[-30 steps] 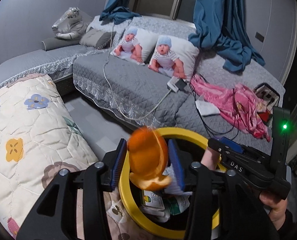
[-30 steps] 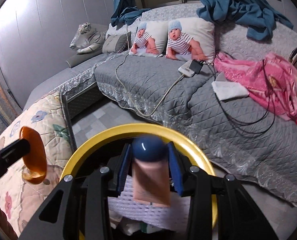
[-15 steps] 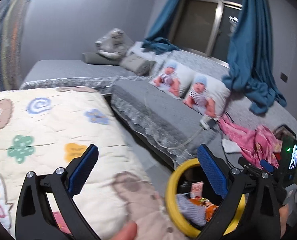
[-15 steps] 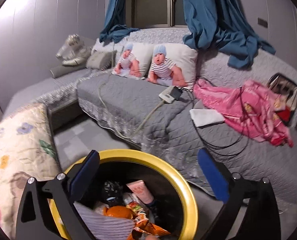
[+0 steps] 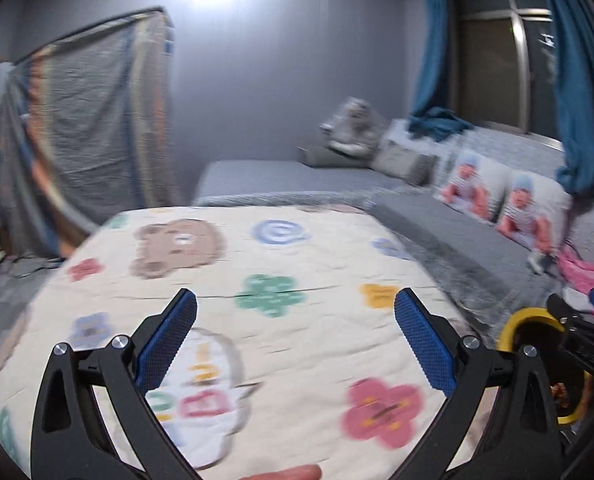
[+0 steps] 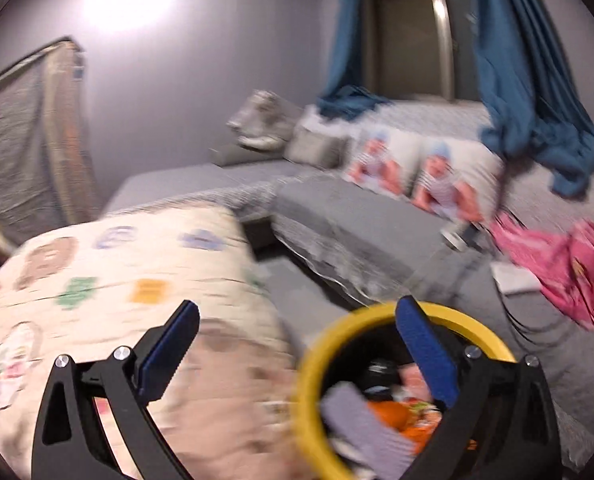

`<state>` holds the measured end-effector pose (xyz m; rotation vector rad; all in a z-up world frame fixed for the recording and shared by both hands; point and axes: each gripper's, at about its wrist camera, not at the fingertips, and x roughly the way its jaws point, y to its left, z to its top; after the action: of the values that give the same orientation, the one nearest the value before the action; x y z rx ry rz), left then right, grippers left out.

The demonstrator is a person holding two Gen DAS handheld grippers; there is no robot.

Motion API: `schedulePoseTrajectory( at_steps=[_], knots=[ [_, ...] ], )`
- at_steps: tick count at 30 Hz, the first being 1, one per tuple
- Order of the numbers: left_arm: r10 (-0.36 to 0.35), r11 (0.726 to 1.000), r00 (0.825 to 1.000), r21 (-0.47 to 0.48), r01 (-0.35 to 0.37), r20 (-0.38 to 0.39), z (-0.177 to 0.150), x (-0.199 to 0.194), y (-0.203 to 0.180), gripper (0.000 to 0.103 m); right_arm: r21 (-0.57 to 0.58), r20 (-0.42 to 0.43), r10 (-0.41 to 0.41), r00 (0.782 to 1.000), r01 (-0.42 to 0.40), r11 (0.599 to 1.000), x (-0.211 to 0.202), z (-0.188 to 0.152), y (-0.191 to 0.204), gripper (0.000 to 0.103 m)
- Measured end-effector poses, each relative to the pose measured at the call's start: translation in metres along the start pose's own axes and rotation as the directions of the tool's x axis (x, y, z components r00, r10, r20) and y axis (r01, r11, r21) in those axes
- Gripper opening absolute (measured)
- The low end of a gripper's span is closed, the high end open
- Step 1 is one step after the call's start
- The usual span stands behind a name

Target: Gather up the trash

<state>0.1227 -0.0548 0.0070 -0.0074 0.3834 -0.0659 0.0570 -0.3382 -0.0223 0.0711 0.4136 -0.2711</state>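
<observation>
My bin (image 6: 309, 384) held orange peel (image 6: 389, 414), wrappers and cloth. Both my claws (image 5: 295, 338) (image 6: 297, 344) were wide open, empty.

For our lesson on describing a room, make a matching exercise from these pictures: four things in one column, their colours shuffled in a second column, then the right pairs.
Things:
1. bin rim
2. curtain
3. crumpled cloth on the bed
4. tool pads

Colours:
A. pink
B. bright blue
C. yellow
D. dark teal blue

Pairs: 1-C, 2-D, 3-A, 4-B
</observation>
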Motion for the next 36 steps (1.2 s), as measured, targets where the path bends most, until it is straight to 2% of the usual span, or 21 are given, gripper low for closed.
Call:
schedulePoseTrajectory(
  at_steps=[2, 5, 10, 12, 21, 36],
  knots=[
    [0.051, 0.999, 0.998, 0.000, -0.051, 0.024, -0.005, -0.015, 0.012, 0.095, -0.012, 0.026, 0.049, 0.998, -0.049, 0.999, -0.015, 0.002, 0.023, 0.095],
    [0.094, 0.996, 0.995, 0.000, -0.094, 0.013, -0.007, -0.033, 0.028, 0.095, -0.026, 0.075, 0.108, 0.991, -0.106, 0.994, -0.039, 0.004, 0.053, 0.095],
    [0.137, 0.989, 0.990, -0.063, -0.135, 0.023, -0.011, -0.065, 0.053, 0.095, -0.046, 0.167, 0.134, 0.977, -0.128, 0.991, -0.070, 0.004, 0.081, 0.095],
    [0.149, 0.986, 0.988, -0.081, -0.146, 0.028, -0.014, -0.074, 0.059, 0.095, -0.059, 0.179, 0.139, 0.974, -0.130, 0.990, -0.077, 0.003, 0.086, 0.095],
    [0.159, 0.978, 0.987, -0.142, -0.152, 0.036, -0.019, -0.088, 0.077, 0.095, -0.070, 0.126, 0.152, 0.980, -0.144, 0.987, -0.081, -0.009, 0.099, 0.095],
    [0.128, 0.982, 0.992, -0.144, -0.123, 0.023, -0.020, -0.087, 0.067, 0.095, -0.065, 0.099, 0.141, 0.985, -0.135, 0.989, -0.073, -0.012, 0.099, 0.095]
  ],
)
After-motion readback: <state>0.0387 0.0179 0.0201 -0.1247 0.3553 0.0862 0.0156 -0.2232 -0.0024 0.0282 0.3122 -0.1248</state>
